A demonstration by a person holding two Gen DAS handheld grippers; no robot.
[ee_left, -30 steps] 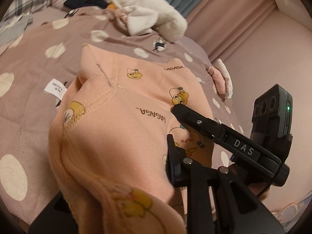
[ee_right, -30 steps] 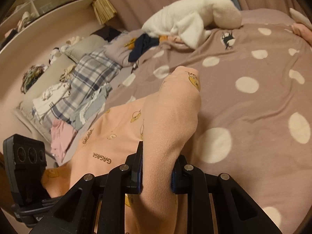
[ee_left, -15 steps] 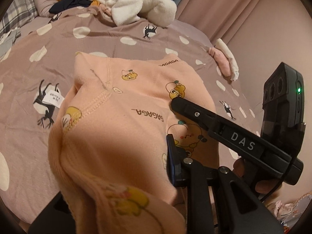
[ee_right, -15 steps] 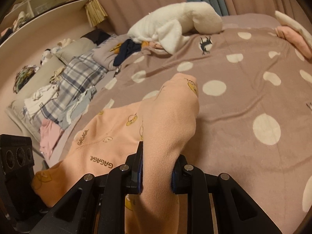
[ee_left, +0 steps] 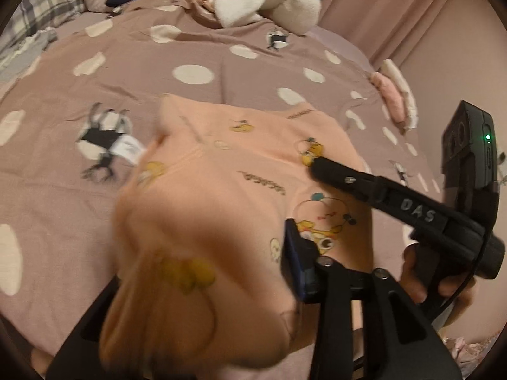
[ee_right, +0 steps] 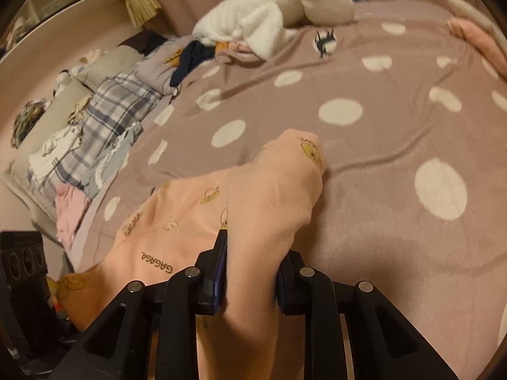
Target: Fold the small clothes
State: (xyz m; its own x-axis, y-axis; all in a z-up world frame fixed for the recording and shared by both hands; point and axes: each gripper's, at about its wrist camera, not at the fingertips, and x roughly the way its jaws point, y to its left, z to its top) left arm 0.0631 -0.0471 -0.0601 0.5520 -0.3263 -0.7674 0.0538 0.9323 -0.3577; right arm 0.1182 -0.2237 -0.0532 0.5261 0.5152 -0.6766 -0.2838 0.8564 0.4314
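Two handheld grippers work one small peach garment [ee_left: 259, 164] on a mauve polka-dot bedspread [ee_left: 196, 47], its far half lying flat while the near edge is bunched up towards the cameras. The left gripper [ee_left: 202, 262] has its jaws opening, blurred cloth between them and apparently slipping free; only its right finger [ee_left: 296, 262] shows clearly. The right gripper [ee_right: 250, 272] is also opening, a thick roll of the same cloth between its pads, which appear to touch it on both sides. The fold looks to be at the release stage. Done well, both edges are laid level with each other before the jaws part fully, then the grippers back straight out without snagging the fabric. A white plush toy [ee_right: 272, 9] and loose clothes [ee_right: 95, 133] lie well apart at the bed's far side.
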